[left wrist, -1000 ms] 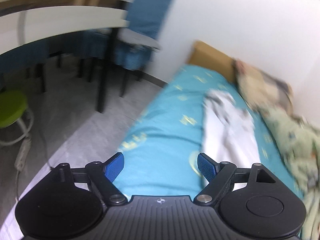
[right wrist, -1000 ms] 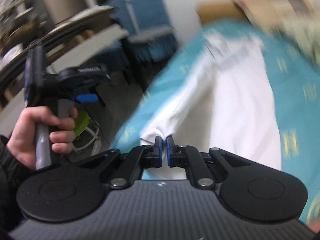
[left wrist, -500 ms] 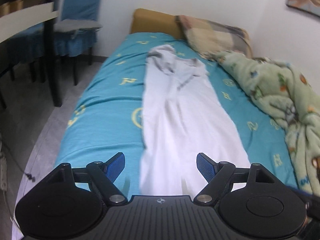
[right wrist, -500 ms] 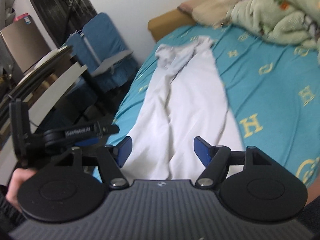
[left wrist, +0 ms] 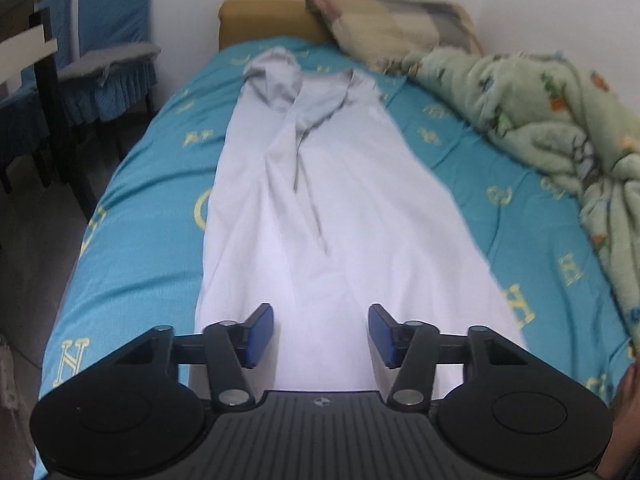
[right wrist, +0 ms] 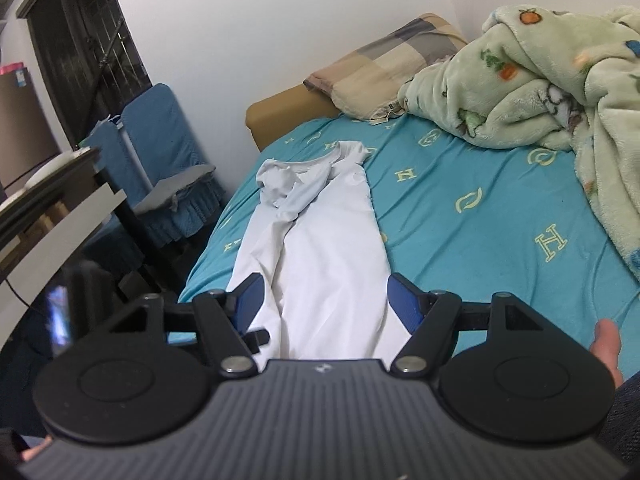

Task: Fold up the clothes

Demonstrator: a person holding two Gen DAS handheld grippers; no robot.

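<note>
The right hand-held gripper (right wrist: 324,300) has let go of the white garment (left wrist: 340,216), now flat on the bed (left wrist: 140,200); the left hand-held gripper (left wrist: 321,334), empty, has been narrowing over its near hem.

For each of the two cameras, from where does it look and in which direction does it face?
Left wrist: on the left gripper, at the foot of the bed, looking down along the white garment toward the pillow; open fingers show.
Right wrist: on the right gripper, aimed flatter, angled toward the chairs; open fingers and a fingertip show.
Shared: garment, teal sheet, green blanket, pillow.
</note>
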